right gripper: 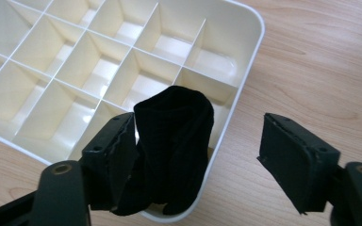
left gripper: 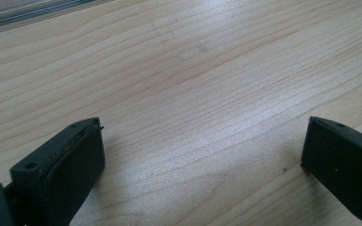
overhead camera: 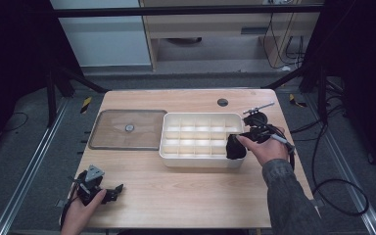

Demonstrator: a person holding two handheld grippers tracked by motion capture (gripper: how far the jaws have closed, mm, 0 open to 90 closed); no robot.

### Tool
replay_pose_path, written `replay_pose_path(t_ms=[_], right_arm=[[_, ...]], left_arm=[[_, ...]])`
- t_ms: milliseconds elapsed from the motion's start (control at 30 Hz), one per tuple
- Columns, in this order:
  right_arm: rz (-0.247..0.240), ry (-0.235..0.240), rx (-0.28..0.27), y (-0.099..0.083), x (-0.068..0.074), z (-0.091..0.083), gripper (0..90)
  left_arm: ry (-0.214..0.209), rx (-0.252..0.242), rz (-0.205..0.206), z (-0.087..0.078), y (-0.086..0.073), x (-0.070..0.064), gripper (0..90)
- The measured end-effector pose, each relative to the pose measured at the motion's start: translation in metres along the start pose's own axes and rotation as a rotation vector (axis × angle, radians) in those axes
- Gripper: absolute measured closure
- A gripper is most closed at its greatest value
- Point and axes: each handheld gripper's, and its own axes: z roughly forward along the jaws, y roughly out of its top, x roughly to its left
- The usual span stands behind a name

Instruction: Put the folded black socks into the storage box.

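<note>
No legible text, label, brand, number or sign found on any surface inspected: the light wooden table (overhead camera: 186, 196), the cream plastic compartment tray (right gripper: 245, 61) and the clear flat lid (overhead camera: 110, 139) all carry none

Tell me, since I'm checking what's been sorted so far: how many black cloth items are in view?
1. A rolled black cloth item sits in the near right corner compartment of the cream plastic divided box, between the open right gripper jaws.
</note>
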Motion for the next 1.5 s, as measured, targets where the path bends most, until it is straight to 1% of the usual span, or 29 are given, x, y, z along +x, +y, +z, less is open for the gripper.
replay_pose_path(t_ms=[67,167,267,367,433,533,633,767,800,900,967,1033,1100,1133,1233,1333,1433,1500], right_arm=[[0.013,0.004,-0.004,0.001,-0.001,-0.003,25.8],[0.017,-0.005,-0.017,0.002,-0.003,-0.006,22.6],[0.027,-0.005,-0.024,0.004,-0.006,-0.01,18.0],[0.021,-0.012,-0.036,0.006,-0.008,-0.014,13.4],[0.031,-0.018,-0.05,0.008,-0.011,-0.018,9.8],[0.036,-0.02,-0.059,0.011,-0.014,-0.023,9.5],[0.03,-0.019,-0.063,0.013,-0.016,-0.025,12.4],[0.029,-0.027,-0.058,0.017,-0.016,-0.028,20.2],[0.022,-0.036,-0.051,0.018,-0.015,-0.029,23.6],[0.02,-0.036,-0.044,0.021,-0.015,-0.03,30.5],[0.014,-0.034,-0.04,0.024,-0.015,-0.032,38.3],[0.007,-0.026,-0.038,0.026,-0.014,-0.033,43.2],[-0.005,-0.029,-0.039,0.028,-0.014,-0.034,52.1],[-0.009,-0.023,-0.032,0.028,-0.013,-0.034,56.9],[-0.028,-0.022,-0.022,0.028,-0.011,-0.032,65.9],[-0.039,-0.009,-0.008,0.028,-0.007,-0.028,74.7],[-0.045,0.008,0.007,0.027,-0.002,-0.023,79.5],[-0.04,0.019,0.016,0.025,0.001,-0.019,83.1]], left_arm=[[0.0,0.0,0.0,0.0,0.0,0.0,0.0],[0.001,0.0,0.001,0.0,0.0,0.0,0.0],[0.002,0.0,0.004,0.0,0.0,0.0,0.0],[0.001,0.0,0.004,0.0,0.0,0.0,0.0],[0.001,0.0,0.004,0.0,0.0,0.0,0.0],[0.001,0.0,0.004,0.0,0.0,0.0,0.0],[0.001,-0.001,0.004,0.0,0.0,0.0,0.0],[0.001,-0.001,0.003,0.0,0.0,0.0,0.0],[0.001,-0.001,0.003,0.0,0.0,0.0,0.0],[0.001,0.0,0.003,0.0,0.0,0.0,0.0],[0.001,0.0,0.003,0.0,0.0,0.0,0.0],[0.001,0.0,0.003,0.0,0.0,0.0,0.0],[0.001,0.0,0.003,0.0,0.0,0.0,0.0],[0.001,0.0,0.003,0.0,0.0,0.0,0.0],[0.001,0.001,0.004,0.0,0.0,0.0,0.0],[0.001,0.001,0.004,0.0,0.0,0.0,0.0],[0.001,0.001,0.004,0.0,0.0,0.0,0.0],[0.001,0.001,0.004,0.0,0.0,0.0,0.0]])
